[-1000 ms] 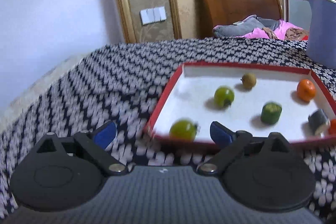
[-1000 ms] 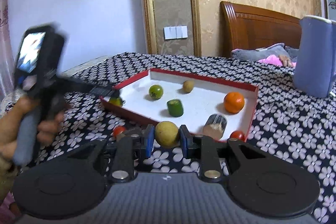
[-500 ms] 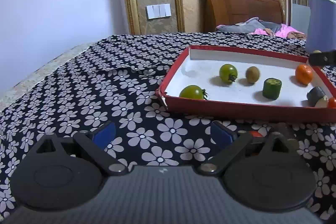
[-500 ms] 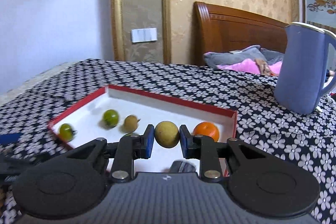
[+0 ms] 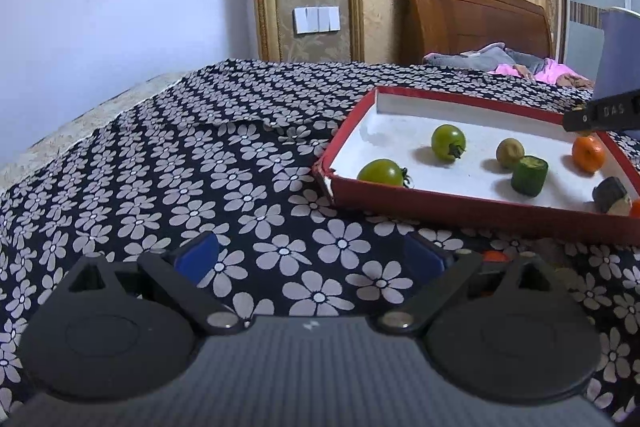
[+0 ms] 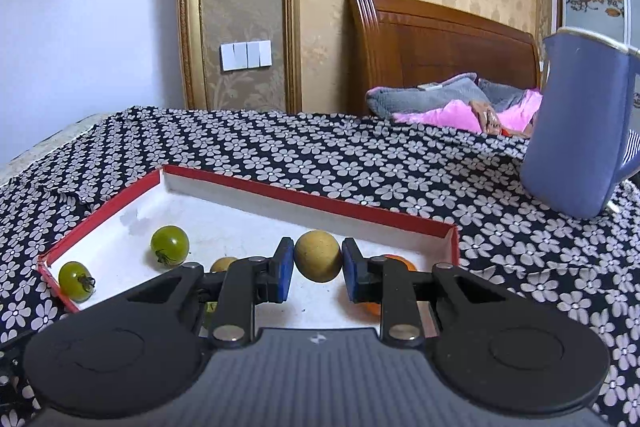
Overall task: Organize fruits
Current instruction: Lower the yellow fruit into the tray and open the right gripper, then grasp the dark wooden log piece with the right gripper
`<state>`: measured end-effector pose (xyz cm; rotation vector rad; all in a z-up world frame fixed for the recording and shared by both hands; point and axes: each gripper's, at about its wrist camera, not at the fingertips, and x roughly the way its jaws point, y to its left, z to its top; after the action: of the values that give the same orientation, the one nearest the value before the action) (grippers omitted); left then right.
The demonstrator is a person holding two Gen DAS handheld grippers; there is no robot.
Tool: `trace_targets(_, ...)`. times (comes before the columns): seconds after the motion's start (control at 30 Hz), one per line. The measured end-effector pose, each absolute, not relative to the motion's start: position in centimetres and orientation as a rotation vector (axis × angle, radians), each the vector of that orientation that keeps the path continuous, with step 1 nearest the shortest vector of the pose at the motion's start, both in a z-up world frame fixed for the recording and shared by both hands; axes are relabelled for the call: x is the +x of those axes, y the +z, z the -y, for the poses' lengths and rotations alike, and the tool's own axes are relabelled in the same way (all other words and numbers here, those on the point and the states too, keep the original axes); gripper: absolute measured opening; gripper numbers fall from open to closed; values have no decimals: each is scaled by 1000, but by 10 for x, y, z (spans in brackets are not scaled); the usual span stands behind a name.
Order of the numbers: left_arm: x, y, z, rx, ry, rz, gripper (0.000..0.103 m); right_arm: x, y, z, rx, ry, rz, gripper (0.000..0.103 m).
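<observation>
Room: gold-patterned wall with a switch plate [image 6: 245,55], a wooden headboard [image 6: 436,47] behind the table.
Surface: black cloth [image 5: 224,163] with white flowers covers the tabletop.
Tray [image 5: 476,213]: red outside, white inside, lying on the cloth toward its right side in the left view.
Tray contents: two green tomatoes [image 5: 381,172] near the tray's left corner, a small brown fruit [image 5: 510,153], a green cut chunk [image 5: 529,175] touching or just in front of it, an orange [image 5: 588,154] by the right wall, a dark chunk [image 5: 610,189] at the near right corner.
Left gripper [image 5: 310,255]: jaws wide apart with nothing between them, low over the cloth, near the tray's front wall but outside it.
Right gripper [image 6: 318,263]: jaws narrowed onto a round tan fruit [image 6: 318,255], both blue pads [image 6: 285,269] pressing its sides, held above the tray's right half.
Red bit [image 5: 493,256]: on the cloth just in front of the tray, partly hidden by the left gripper.
Jug [image 6: 580,131]: blue, standing on the cloth beyond the tray's right corner.
</observation>
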<state>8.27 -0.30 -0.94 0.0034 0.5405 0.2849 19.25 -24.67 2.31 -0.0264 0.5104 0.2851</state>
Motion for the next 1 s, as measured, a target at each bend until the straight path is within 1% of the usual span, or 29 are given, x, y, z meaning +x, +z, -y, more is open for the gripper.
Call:
trace_targets(0.17, 82, -10, 0, -15, 281, -543, 98, 187, 22, 249, -11, 285, -525, 26)
trace_targets(0.3, 83, -10, 1, -15, 280, -546, 101, 162, 31, 254, -3, 298, -491, 26)
trace_targets(0.33, 82, -10, 1, -14, 282, -544, 103, 155, 33, 255, -2, 309, -486, 26)
trace_targets(0.43, 82, -9, 2, -11, 286, -541, 103, 128, 37, 258, -3, 361, -461, 27)
trace_targets(0.47, 82, -9, 2, -10, 287, -543, 103, 118, 37, 258, -6, 384, -455, 31)
trace_targets(0.53, 83, -10, 2, -10, 289, -547, 103, 101, 38, 256, -15, 430, -444, 45)
trace_targets(0.57, 83, -10, 2, -10, 289, -546, 103, 93, 37, 255, -23, 454, -436, 57)
trace_targets(0.6, 83, -10, 2, -11, 289, -545, 103, 84, 35, 253, -38, 483, -425, 60)
trace_targets(0.8, 83, -10, 0, -16, 293, -549, 103, 59, 22, 239, -120, 634, -451, 60)
trace_targets(1.0, 83, -10, 0, -19, 294, -552, 103, 65, 10, 222, -192, 700, -493, 60)
